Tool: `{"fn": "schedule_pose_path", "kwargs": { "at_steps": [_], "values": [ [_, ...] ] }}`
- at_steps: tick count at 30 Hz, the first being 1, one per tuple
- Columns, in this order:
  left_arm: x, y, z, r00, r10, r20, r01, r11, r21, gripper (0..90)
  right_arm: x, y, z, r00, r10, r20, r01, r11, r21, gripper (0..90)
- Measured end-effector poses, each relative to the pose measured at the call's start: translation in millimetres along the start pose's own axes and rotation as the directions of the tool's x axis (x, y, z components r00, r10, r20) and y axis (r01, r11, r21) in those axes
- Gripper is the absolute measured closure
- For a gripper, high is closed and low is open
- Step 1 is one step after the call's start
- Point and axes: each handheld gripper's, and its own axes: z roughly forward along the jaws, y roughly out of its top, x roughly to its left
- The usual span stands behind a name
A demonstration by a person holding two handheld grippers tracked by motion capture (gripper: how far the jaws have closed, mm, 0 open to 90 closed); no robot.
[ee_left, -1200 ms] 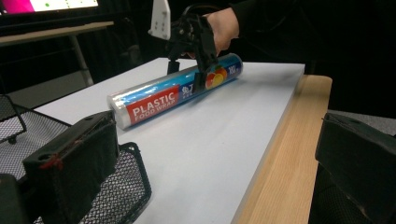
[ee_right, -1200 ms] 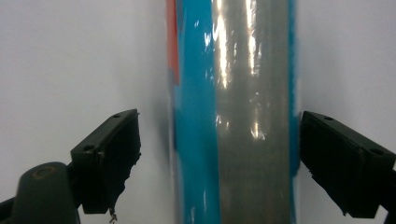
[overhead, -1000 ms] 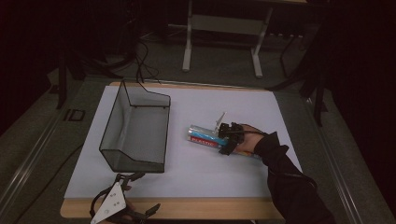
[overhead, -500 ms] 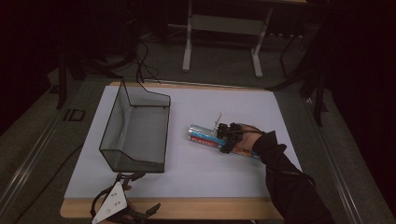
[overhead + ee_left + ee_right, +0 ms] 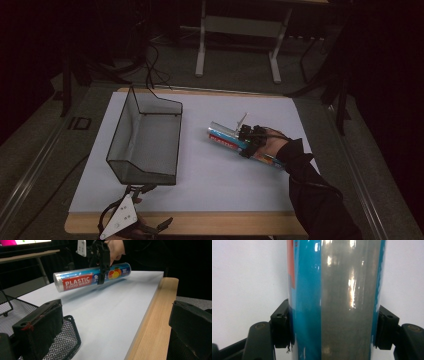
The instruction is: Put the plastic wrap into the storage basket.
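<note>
**Plastic wrap roll clamped right of centre**

My right hand-held gripper (image 5: 246, 141) has just closed its jaws and now clamps the plastic wrap roll (image 5: 235, 142), right of centre on the desk (image 5: 210, 175). My left hand-held gripper (image 5: 131, 220) sits at the bottom left edge, jaws wide apart and holding nothing, just below the wire basket (image 5: 145, 137).

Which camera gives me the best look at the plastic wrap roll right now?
The left gripper view: the whole plastic wrap roll shows side-on, label readable, with the right tongs clamped across it. The high view shows it small on the table. The right gripper view shows a close stretch between its pads.
</note>
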Motion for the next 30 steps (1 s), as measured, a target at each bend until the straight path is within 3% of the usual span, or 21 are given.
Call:
{"fn": "schedule_pose_path", "kwargs": {
  "at_steps": [6, 10, 19, 25, 30],
  "values": [
    [0.7, 0.0, -0.2, 1.0, 0.0, -0.002, 0.0, 1.0, -0.002, 0.1, -5.2, 1.7, -18.4, 0.9972, 0.063, 0.041, -0.06, 0.9964, -0.06, 32.0],
    [0.6, 0.0, -0.1, 1.0, -0.001, -0.002, 0.001, 1.0, -0.001, 0.1, -8.1, 4.6, -32.5, 0.9915, 0.128, 0.019, -0.125, 0.9845, -0.123, 32.0],
    [0.6, 0.2, 0.2, 1.0, 0.005, -0.002, -0.005, 1.0, -0.001, 0.1, -6.2, 21.0, -58.9, 0.9708, 0.24, 0.005, -0.23, 0.9352, -0.27, 31.9],
    [0.6, 0.2, 0.5, 1.0, 0.004, 0.0, -0.004, 1.0, -0.001, 0.1, 0.0, 36.1, -69.9, 0.9661, 0.254, -0.044, -0.254, 0.9032, -0.346, 31.9],
    [0.3, 0.4, -0.1, 1.0, 0.002, -0.001, -0.002, 1.0, -0.005, 0.1, 7.8, 53.3, -76.3, 0.9596, 0.276, -0.053, -0.275, 0.8796, -0.388, 32.0]
  ]
}}
